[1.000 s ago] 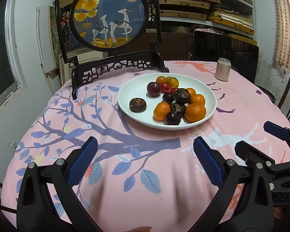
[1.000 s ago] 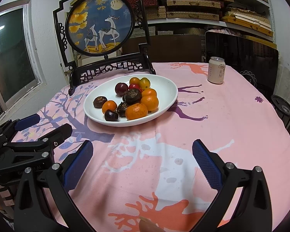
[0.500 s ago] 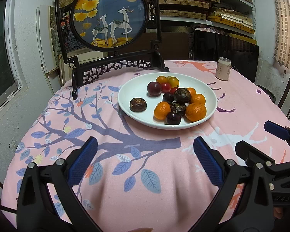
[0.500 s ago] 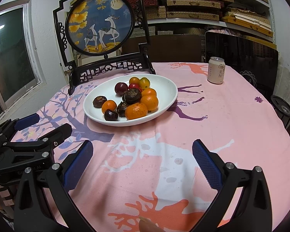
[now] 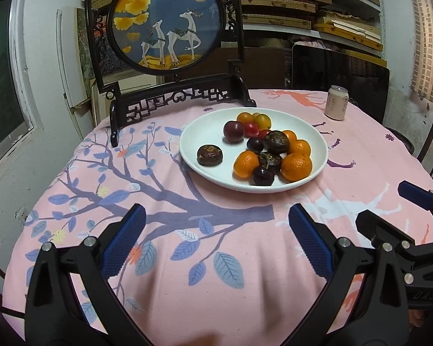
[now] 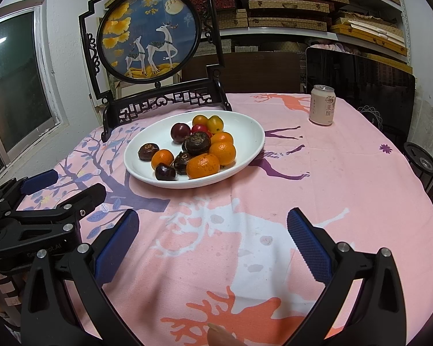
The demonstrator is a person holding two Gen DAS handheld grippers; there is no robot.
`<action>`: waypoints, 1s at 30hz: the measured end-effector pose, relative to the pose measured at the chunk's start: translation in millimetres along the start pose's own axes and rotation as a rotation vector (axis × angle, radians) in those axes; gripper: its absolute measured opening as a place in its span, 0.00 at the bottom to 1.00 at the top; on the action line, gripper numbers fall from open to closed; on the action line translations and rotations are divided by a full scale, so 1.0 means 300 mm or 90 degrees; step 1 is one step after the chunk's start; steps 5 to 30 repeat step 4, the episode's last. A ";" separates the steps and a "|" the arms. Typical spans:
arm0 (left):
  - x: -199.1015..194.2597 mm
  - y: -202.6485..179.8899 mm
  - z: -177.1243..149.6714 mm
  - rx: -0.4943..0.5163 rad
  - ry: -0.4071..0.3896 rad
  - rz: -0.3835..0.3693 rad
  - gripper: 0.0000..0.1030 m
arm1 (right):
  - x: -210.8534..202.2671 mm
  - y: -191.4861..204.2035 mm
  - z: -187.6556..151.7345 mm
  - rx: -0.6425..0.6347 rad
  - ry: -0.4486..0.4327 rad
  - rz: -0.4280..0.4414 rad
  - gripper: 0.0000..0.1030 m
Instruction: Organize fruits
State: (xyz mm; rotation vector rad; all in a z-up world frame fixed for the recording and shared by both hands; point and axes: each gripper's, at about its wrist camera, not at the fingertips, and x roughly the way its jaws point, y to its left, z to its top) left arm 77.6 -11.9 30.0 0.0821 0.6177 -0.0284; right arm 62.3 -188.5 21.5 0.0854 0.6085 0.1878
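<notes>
Nothing of note has moved since the earlier frames: both tools hover over the near edge of the worktop as before, and the fruit lies as it did.

My left tool (image 5: pixel 216 236) is spread wide and holds nothing. My right tool (image 6: pixel 212 240) is likewise spread and empty. The fruit sits piled on the white plate (image 5: pixel 274 116), ahead of both tools and well apart from them, toward the middle of the pink tablecloth (image 5: pixel 187 288).

From the left tool the plate lies ahead and slightly right; from the right tool it lies ahead and left. One dark water chestnut (image 5: pixel 210 155) lies alone on the left part of the plate, apart from the heap, and looks nearer to my left tool. The largest tangerine (image 6: pixel 202 165) sits on the near right edge of the heap, facing my right tool. The fruits are round, so no long axis governs the grasp.

A carved screen stand (image 5: pixel 170 28) stands behind the plate, and a drink can (image 6: pixel 322 104) stands far right.
</notes>
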 end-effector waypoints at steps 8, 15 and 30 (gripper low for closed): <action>-0.001 0.003 0.003 0.002 0.000 0.003 0.98 | 0.000 -0.001 0.000 0.000 0.001 0.000 0.99; -0.001 0.003 0.003 0.002 0.000 0.003 0.98 | 0.000 -0.001 0.000 0.000 0.001 0.000 0.99; -0.001 0.003 0.003 0.002 0.000 0.003 0.98 | 0.000 -0.001 0.000 0.000 0.001 0.000 0.99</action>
